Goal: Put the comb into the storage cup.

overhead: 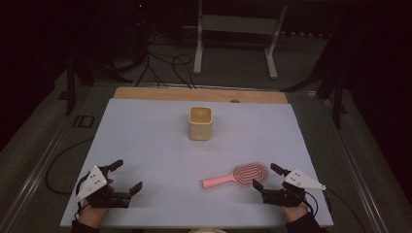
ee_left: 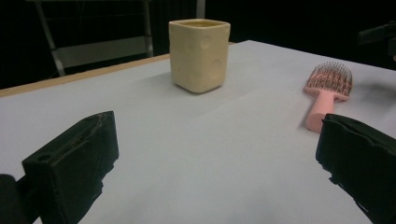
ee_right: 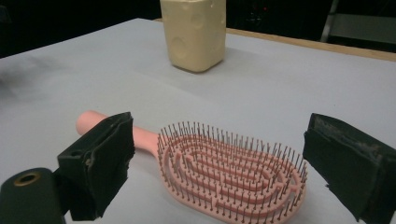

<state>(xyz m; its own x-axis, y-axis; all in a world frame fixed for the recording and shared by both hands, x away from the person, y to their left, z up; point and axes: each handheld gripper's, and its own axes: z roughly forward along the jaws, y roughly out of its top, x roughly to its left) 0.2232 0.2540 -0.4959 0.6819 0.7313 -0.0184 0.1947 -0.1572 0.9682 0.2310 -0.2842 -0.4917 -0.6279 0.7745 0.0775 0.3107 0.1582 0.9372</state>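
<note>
The pink hairbrush [overhead: 238,175] lies bristles-up on the white table [overhead: 155,145] near the person's right side, its head just in front of the right gripper [overhead: 265,177] and its handle pointing toward the middle of the near edge. That gripper's jaws stand wide apart with nothing between the pads, though in the right gripper view the brush head sits squarely in the gap ahead of them. The left gripper [overhead: 127,175] rests well away at the near left corner, jaws likewise spread and empty. A cream square cup [overhead: 200,123] stands upright farther back, at the centre. The likely trouble lies in the grab — closing across the bristled head could let the pads slip on the pins or tip the brush over, and a push from either jaw before they close could skid it along the smooth surface — the slim handle looks the safer hold.
</note>
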